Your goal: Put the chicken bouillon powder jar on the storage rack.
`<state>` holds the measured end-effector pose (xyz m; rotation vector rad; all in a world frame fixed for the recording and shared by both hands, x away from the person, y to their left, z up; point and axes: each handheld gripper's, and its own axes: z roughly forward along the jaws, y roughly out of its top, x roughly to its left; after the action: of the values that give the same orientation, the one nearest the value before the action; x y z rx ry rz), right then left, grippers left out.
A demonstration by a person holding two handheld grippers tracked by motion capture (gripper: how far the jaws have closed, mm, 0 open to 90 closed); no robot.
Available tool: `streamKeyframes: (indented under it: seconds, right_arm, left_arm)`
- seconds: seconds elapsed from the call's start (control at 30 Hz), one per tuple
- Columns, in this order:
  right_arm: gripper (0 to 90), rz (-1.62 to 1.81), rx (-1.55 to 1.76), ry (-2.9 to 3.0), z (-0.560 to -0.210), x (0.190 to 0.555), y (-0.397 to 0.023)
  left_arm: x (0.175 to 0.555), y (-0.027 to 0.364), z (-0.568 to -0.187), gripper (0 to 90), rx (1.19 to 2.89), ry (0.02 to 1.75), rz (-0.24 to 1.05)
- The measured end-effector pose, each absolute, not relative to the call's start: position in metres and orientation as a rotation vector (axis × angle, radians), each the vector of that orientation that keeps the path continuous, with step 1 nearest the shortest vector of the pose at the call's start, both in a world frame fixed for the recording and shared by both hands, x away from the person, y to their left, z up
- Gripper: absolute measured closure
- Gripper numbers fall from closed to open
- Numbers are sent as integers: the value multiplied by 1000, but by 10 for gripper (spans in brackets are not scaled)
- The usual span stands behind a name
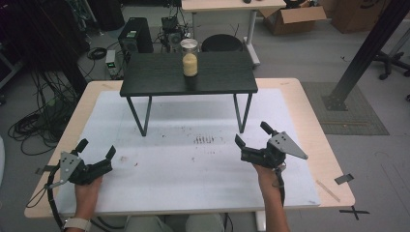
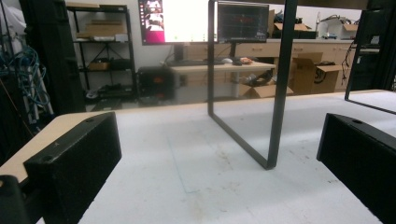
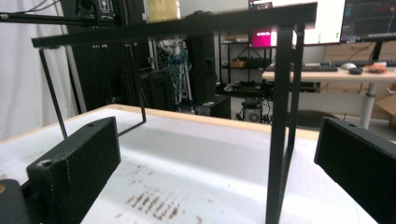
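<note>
A light wooden desk (image 1: 309, 96) is being covered over most of its top by a white mat (image 1: 193, 159). A small black stand (image 1: 188, 72), a dark board on thin metal legs, is being carried at the far edge of the mat, about midway between the desk's left and right edges. A glass jar (image 1: 189, 58) with a metal lid, partly filled with something pale yellow, is being borne upright on the stand's top, near the middle of its width.

The left gripper (image 1: 96, 152) is being held by a hand (image 1: 88, 188) near the desk's near left corner, low over the mat, with its jaws being kept wide apart and nothing between them. In the left gripper view its two black jaws are being seen well separated, with bare mat (image 2: 201, 177) between them and one looped leg of the stand (image 2: 275, 93) rising ahead.

The right gripper (image 1: 251, 135) is being held by the other hand (image 1: 266, 171) toward the desk's near right corner, its jaws likewise being kept spread and empty. In the right gripper view the stand's top (image 3: 187, 23) is being seen from below, one leg standing close ahead between the jaws, and a patch of small dark brown marks (image 3: 154, 203) is being shown on the mat. The same marks (image 1: 204, 140) are being seen in the high view near the mat's middle, well apart from both grippers.
</note>
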<state>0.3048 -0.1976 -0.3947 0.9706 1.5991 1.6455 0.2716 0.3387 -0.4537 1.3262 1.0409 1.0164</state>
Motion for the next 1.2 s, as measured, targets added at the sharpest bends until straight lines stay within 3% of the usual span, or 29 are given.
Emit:
streamKeyframes:
  seconds: [0.7, 1.2]
  right_arm:
    - [1, 1580, 1031, 1619, -446, 295, -207]
    - [2, 1597, 1020, 1585, -451, 291, -211]
  left_arm:
    - [272, 339, -454, 2, 1325, 1041, 1017]
    - [271, 339, -454, 2, 1325, 1040, 1018]
